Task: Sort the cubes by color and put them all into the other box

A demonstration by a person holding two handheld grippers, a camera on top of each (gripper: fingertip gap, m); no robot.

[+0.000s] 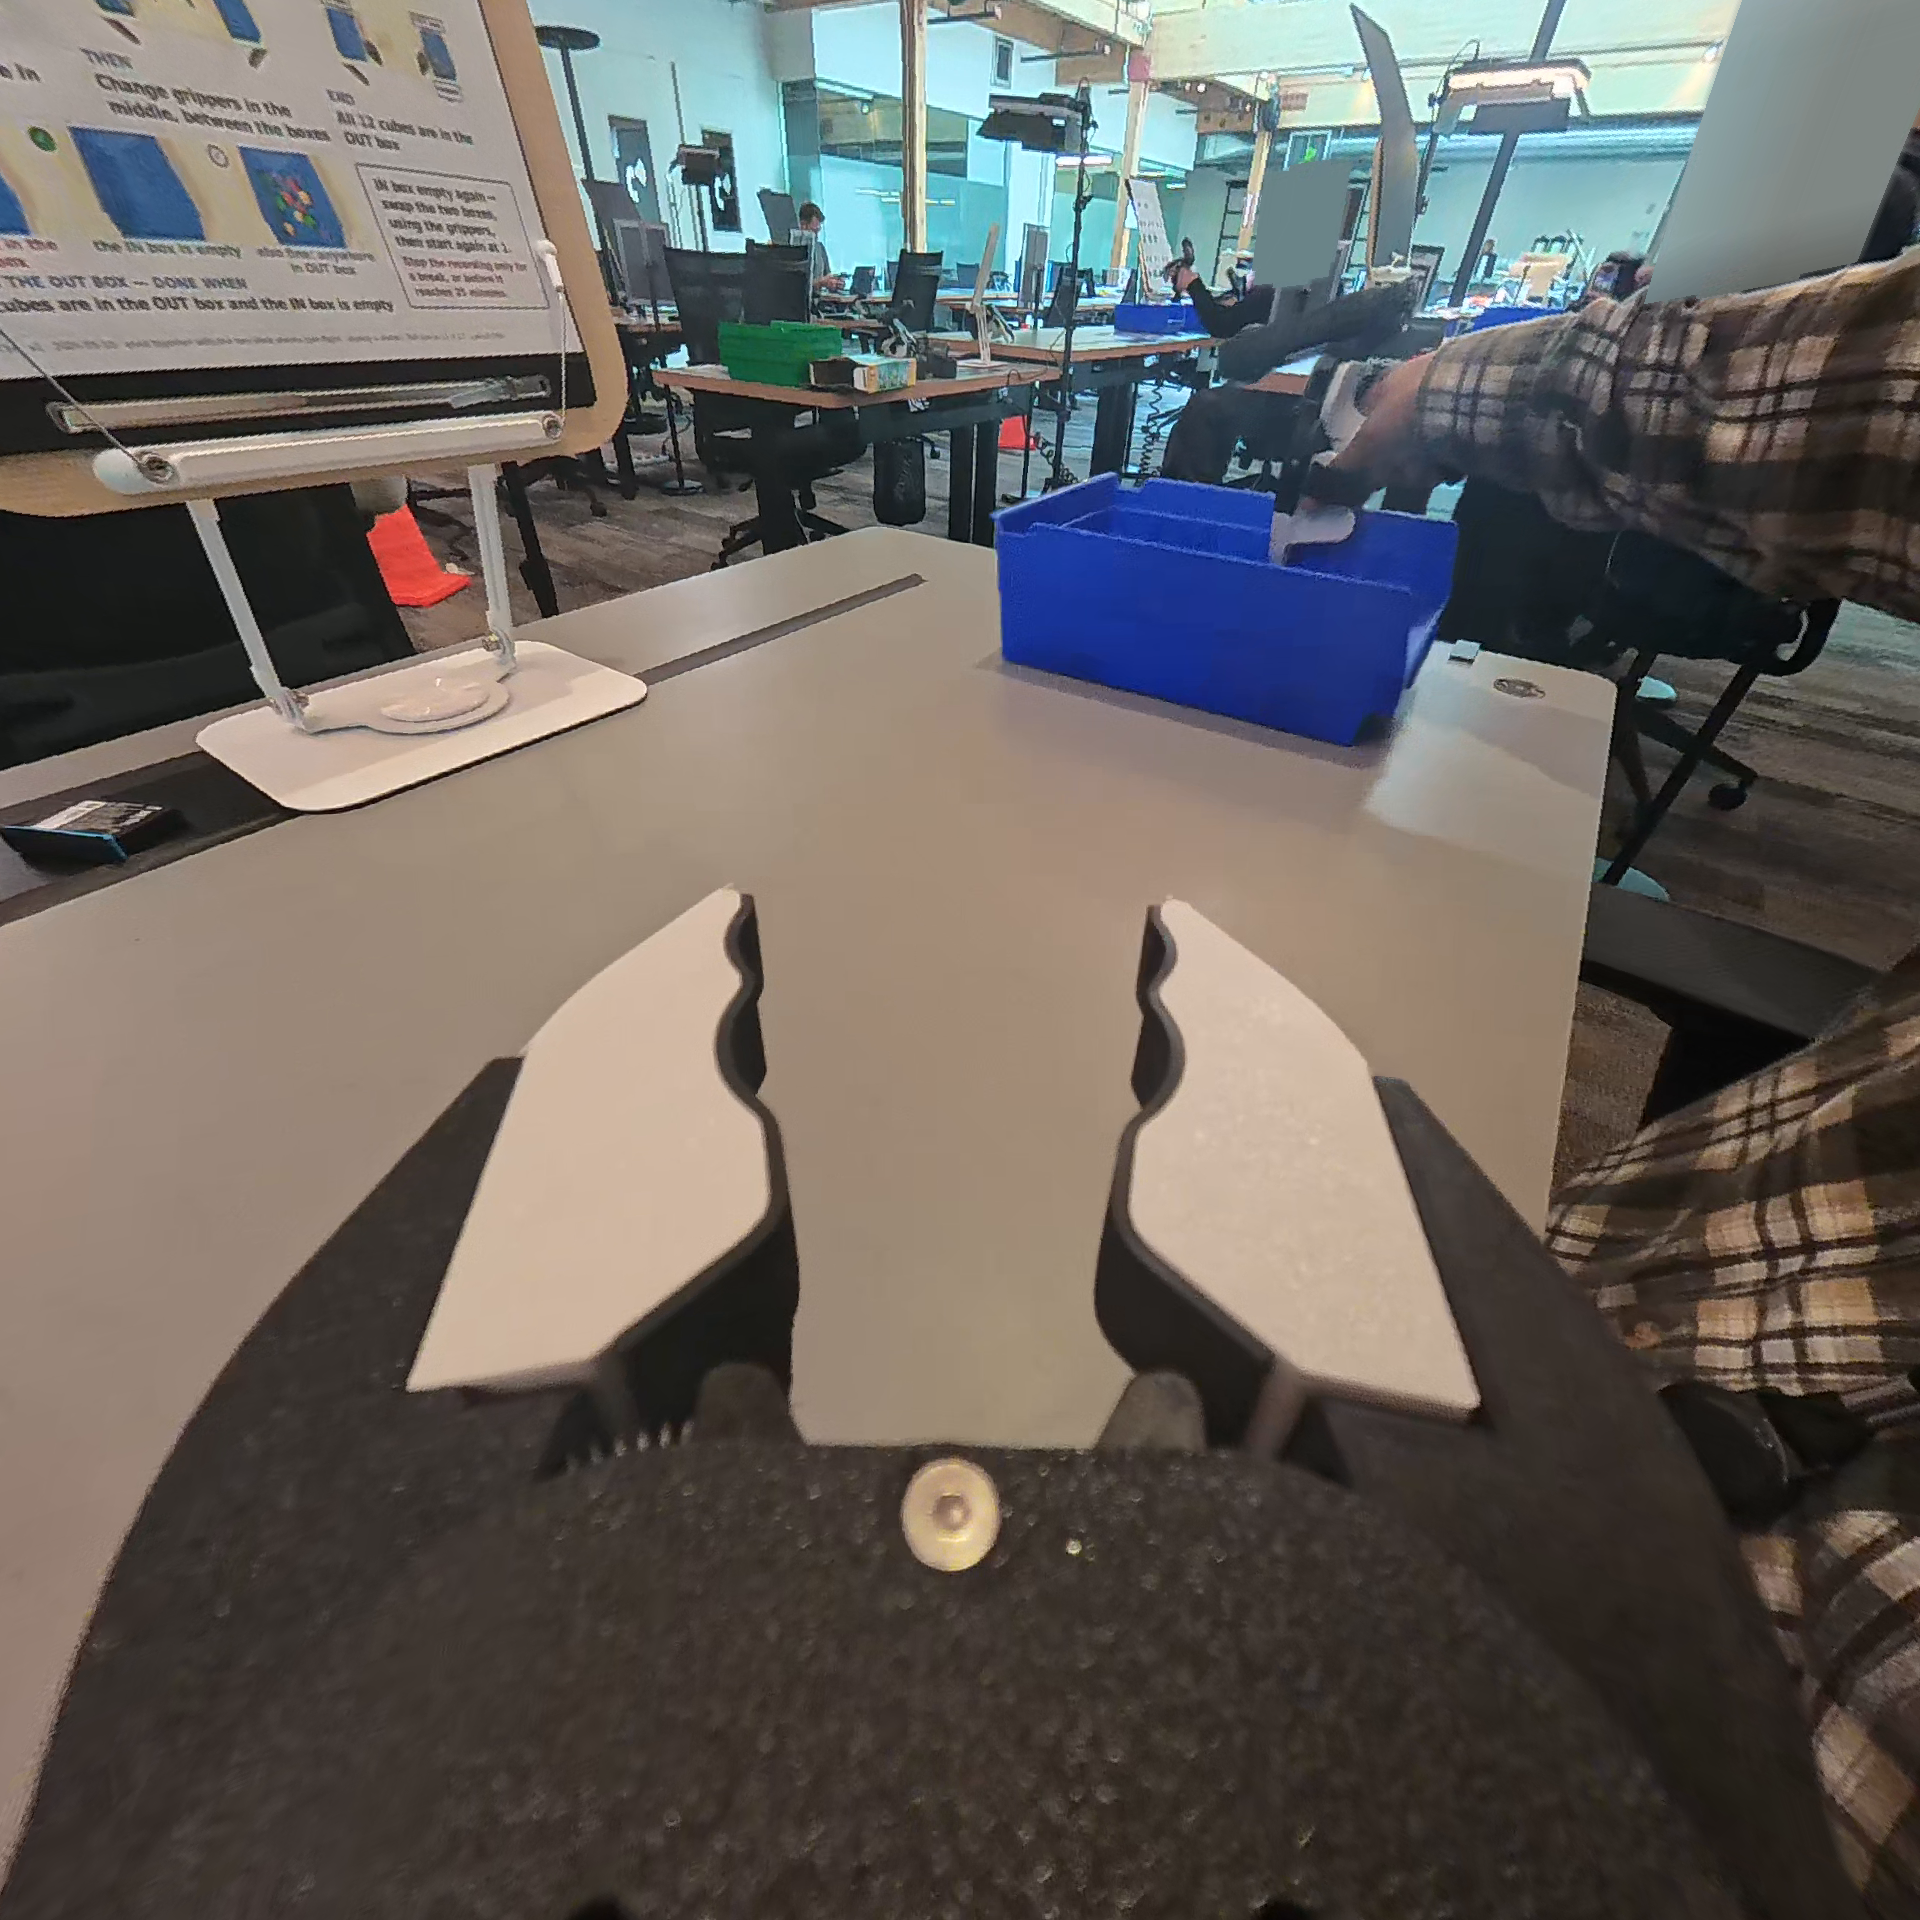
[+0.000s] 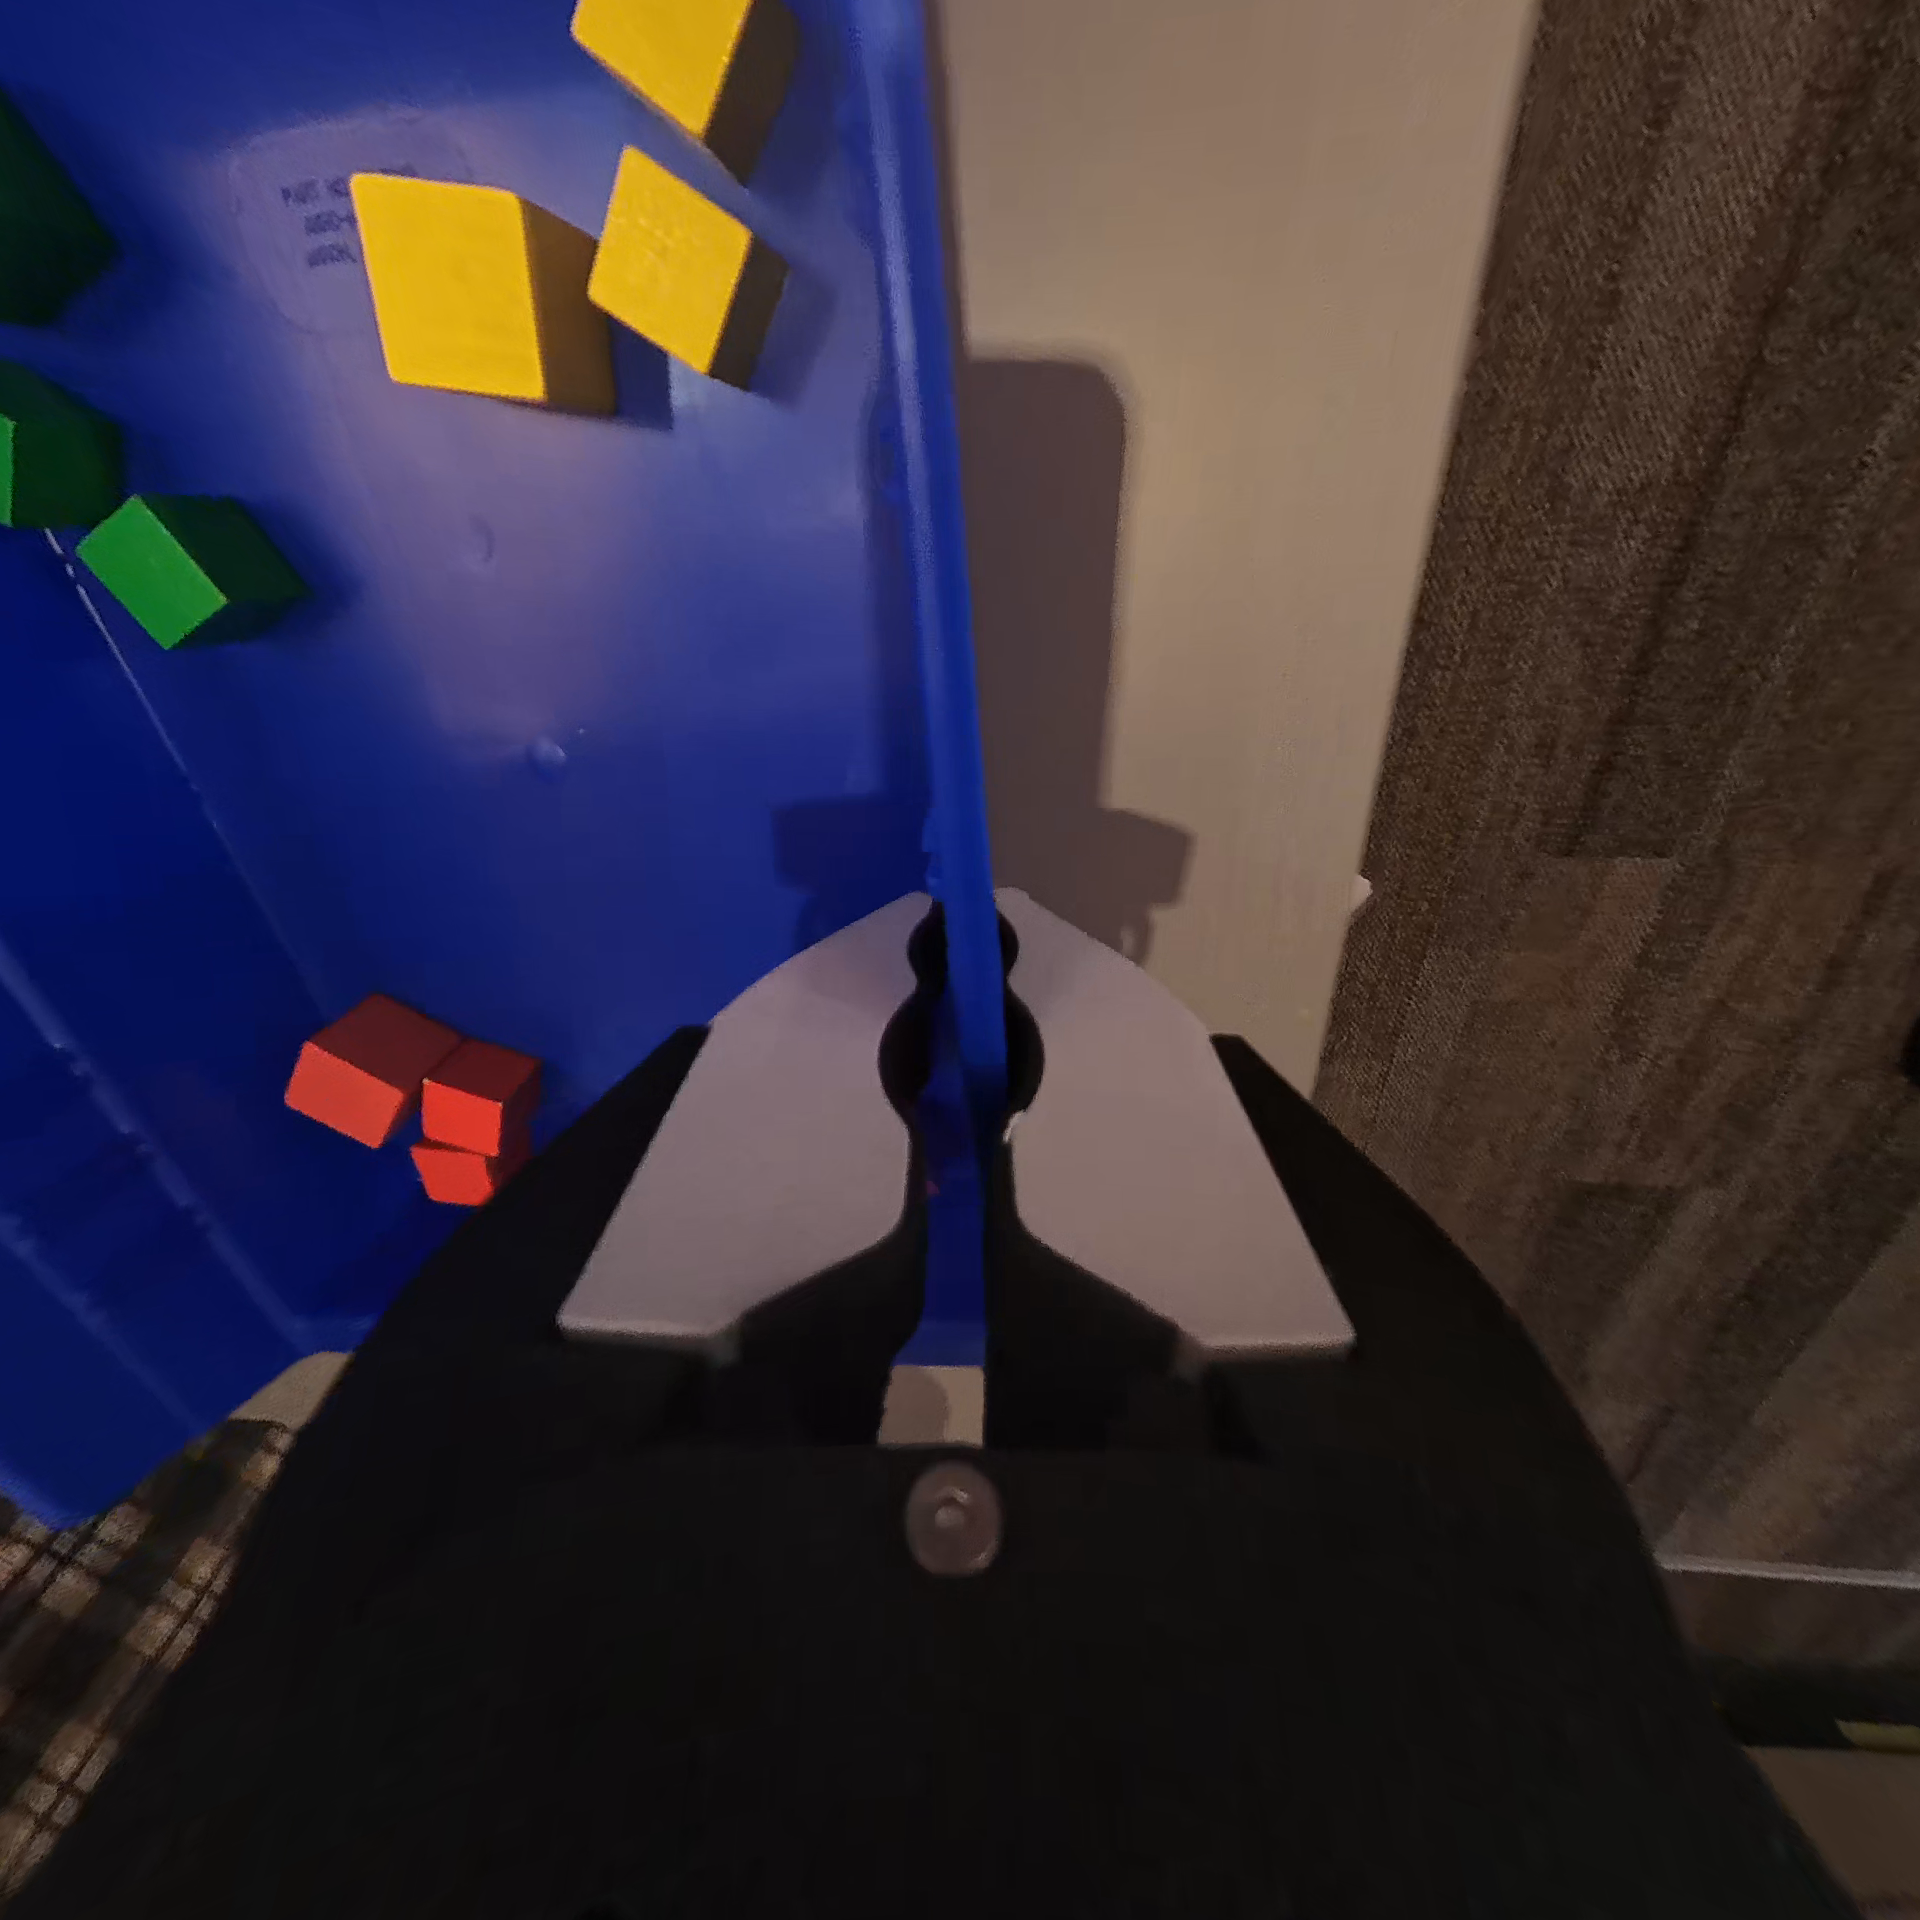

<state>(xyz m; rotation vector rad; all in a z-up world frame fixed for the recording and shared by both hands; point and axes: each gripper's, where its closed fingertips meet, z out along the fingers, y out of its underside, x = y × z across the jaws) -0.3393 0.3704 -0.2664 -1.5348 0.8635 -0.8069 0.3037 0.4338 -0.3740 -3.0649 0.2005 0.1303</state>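
your right gripper [image 2: 961, 935] was clamped on the side wall of the blue box [image 2: 582, 790], one finger inside and one outside. on the box floor lay three yellow cubes [image 2: 462, 286], green cubes [image 2: 156, 582] and red cubes [image 2: 348, 1070], grouped by colour. your left gripper [image 1: 948, 920] hovered wide apart and held nothing above the bare grey desk [image 1: 883, 790], well apart from the box [image 1: 1195, 613] at the desk's far right.

Open-plan office/lab indicated: rows of desks [image 1: 935, 384] and black office chairs [image 1: 717, 301] seen, light stands [image 1: 1081, 208], parts bins [image 1: 779, 348], instruction board [image 1: 281, 197] mounted on grey surface [image 1: 883, 790].
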